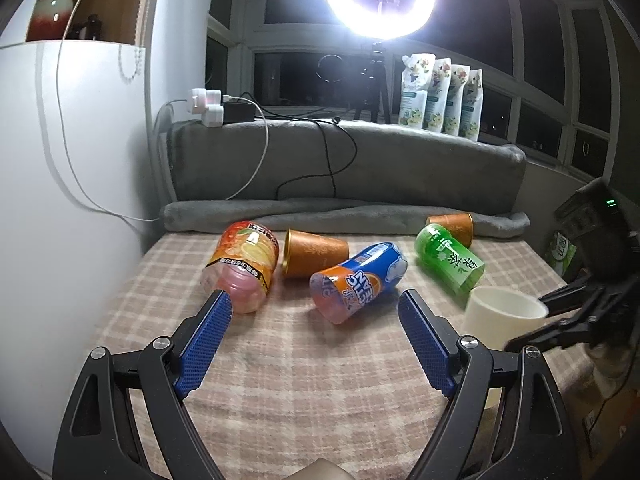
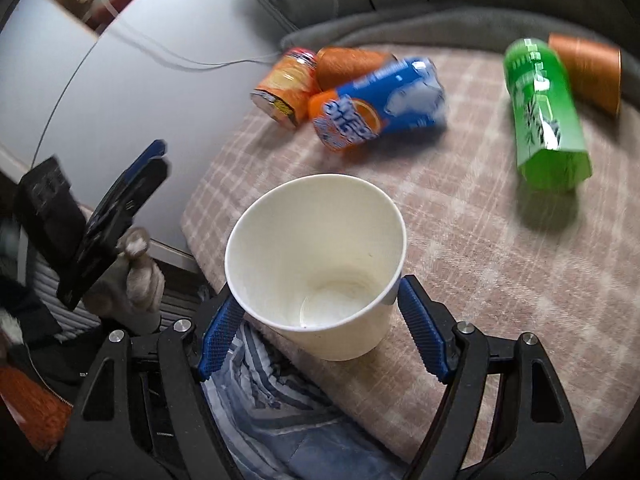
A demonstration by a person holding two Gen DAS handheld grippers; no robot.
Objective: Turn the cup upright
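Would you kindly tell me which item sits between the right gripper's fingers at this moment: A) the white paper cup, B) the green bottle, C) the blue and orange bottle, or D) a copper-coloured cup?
A: in the right wrist view the white paper cup stands mouth-up between the blue pads of the right gripper, while the green bottle lies on its side further off on the checked cloth.

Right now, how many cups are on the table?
3: a white cup between the right gripper fingers at the near edge, a copper cup lying mid-table, another copper cup behind the green bottle.
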